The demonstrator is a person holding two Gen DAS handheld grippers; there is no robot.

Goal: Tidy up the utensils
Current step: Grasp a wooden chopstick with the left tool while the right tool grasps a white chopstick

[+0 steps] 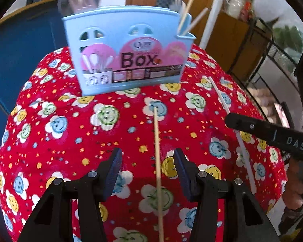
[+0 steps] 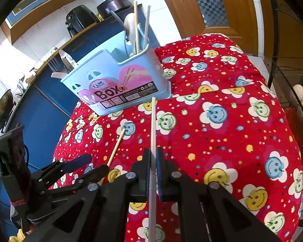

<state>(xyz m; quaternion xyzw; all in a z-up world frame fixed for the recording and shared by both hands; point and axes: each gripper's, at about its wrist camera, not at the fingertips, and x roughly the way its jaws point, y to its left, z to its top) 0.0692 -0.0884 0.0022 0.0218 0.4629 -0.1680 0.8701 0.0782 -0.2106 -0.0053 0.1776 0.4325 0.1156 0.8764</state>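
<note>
1. Your left gripper [image 1: 147,166]: fingers spread wide, nothing between the pads. It hangs over the near part of the table [image 1: 50,141], which is covered in a red cloth with smiley flowers.
2. Wooden chopstick [image 1: 157,171]: it lies flat on the cloth, running from the near edge toward the middle, and passes through the gap between your left fingers without touching either of them.
3. Your right gripper [image 2: 153,161]: fingers pressed together on a white chopstick [image 2: 153,125], pinching it along its length. Its far tip points at the box.
4. Blue utensil box [image 1: 129,48]: it stands upright near the table's far edge, with "Box" printed on its front.
5. Side compartment of the box [image 2: 137,54]: it holds two wooden chopsticks [image 2: 141,26] and a pale spoon [image 2: 131,26], all standing upright.
6. Main compartment: more utensils stand at the opposite end of the box; you cannot tell their kind.
</note>
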